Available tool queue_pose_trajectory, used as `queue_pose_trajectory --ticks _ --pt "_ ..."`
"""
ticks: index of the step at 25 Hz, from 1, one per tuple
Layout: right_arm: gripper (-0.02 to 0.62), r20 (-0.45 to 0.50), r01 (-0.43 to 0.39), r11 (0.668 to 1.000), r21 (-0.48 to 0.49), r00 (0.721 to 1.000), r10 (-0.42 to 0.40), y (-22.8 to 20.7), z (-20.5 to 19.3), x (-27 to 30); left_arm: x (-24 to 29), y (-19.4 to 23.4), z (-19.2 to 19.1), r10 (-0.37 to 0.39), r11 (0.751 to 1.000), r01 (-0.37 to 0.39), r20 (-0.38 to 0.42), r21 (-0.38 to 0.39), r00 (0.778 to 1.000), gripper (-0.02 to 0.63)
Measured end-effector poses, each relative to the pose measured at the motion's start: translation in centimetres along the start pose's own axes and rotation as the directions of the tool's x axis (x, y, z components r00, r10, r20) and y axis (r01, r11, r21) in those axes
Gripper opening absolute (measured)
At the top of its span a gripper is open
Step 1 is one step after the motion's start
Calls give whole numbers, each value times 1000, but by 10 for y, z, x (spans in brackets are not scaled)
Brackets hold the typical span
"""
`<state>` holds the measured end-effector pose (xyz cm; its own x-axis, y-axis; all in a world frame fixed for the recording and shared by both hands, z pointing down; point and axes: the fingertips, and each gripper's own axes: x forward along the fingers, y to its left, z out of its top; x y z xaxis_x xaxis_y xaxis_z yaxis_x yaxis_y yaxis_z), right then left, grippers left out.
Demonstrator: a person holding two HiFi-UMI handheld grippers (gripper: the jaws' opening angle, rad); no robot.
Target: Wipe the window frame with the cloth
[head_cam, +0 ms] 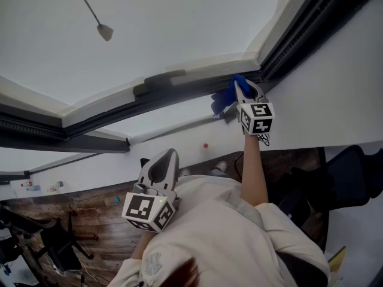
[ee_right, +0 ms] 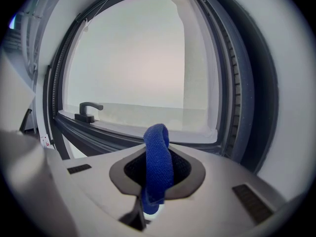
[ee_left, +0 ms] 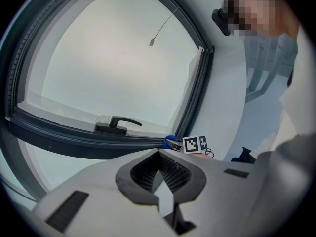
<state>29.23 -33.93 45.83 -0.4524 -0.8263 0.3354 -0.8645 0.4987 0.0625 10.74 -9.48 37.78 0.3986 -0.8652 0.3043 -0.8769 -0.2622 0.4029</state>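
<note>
A blue cloth [head_cam: 225, 98] is pinched in my right gripper [head_cam: 241, 89], which is shut on it and held up against the dark window frame [head_cam: 179, 92] near its corner. In the right gripper view the cloth [ee_right: 158, 157] loops up between the jaws, with the frame's rail [ee_right: 98, 132] and the black window handle [ee_right: 88, 110] beyond it. My left gripper [head_cam: 169, 157] hangs lower, near the person's chest, shut with nothing in it. The left gripper view shows the left gripper [ee_left: 163, 181], the handle [ee_left: 116, 125], and the cloth [ee_left: 169, 141] beside the right gripper's marker cube [ee_left: 195, 143].
A pull cord with a small weight [head_cam: 105, 31] hangs across the pane. White wall [head_cam: 335, 94] flanks the frame on the right. Below are a wooden floor [head_cam: 90, 211], a black office chair [head_cam: 57, 238] and the person's pale shirt [head_cam: 227, 232].
</note>
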Motion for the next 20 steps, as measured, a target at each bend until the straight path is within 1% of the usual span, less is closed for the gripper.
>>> queue_pose_trajectory --ticks 10,20 --pt "49 -5 29 1000 7 1000 -29 -18 -3 -3 1 -1 -3 14 1000 -14 -1 -10 1000 5" --pt "49 -17 84 996 1 996 -84 -38 -4 -6 -2 5 0 31 999 -31 8 -19 999 5"
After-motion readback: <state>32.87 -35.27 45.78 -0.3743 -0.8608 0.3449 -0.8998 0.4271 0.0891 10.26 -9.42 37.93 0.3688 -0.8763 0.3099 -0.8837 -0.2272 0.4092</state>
